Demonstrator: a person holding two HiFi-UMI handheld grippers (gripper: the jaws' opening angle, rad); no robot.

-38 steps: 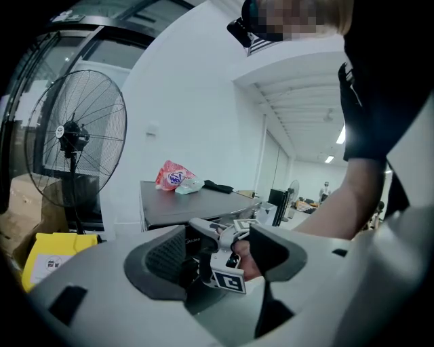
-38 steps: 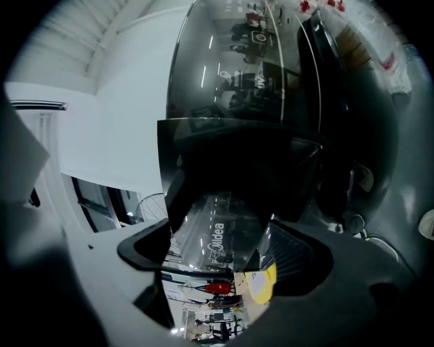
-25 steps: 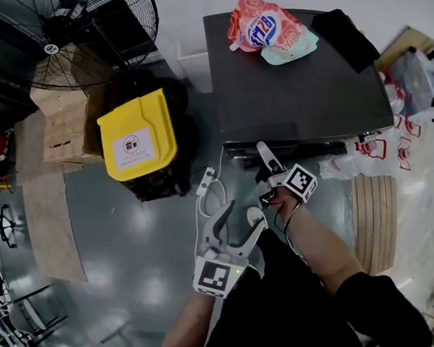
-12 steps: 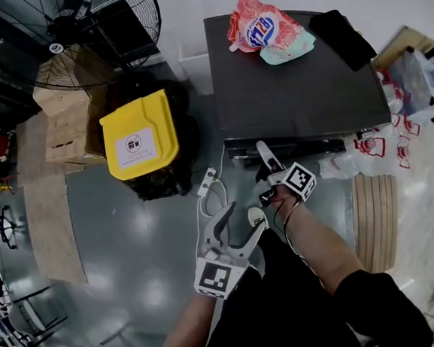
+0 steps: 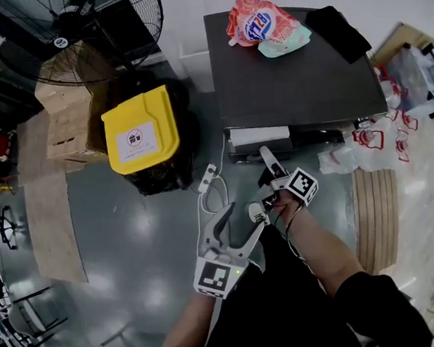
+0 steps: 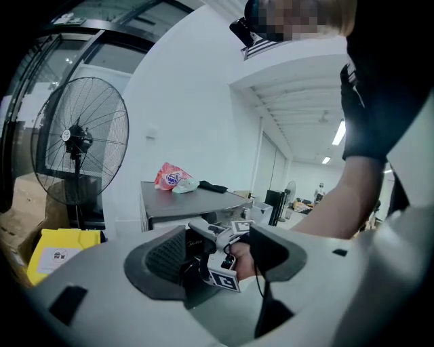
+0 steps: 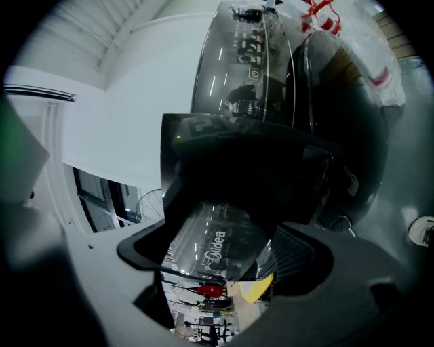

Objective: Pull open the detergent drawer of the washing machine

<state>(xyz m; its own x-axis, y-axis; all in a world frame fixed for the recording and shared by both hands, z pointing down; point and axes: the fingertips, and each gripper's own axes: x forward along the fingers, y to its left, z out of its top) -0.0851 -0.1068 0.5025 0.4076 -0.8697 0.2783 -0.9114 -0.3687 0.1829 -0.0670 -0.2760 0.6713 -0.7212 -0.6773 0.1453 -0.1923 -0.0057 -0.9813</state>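
Detergent drawer [image 5: 256,136] front gripped between right claw [image 5: 265,174] jaws.

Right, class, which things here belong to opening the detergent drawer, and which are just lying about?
Belongs to the job: washing machine, drawer, right gripper shut on it.
Just lying about: pink bag, black cloth, yellow bin, fan, open left gripper.

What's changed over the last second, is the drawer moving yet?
The detergent drawer has slid out of the washing machine toward the person, its white inside now showing. The right claw, shut on its front, drew back slightly. The left claw stays open, empty.
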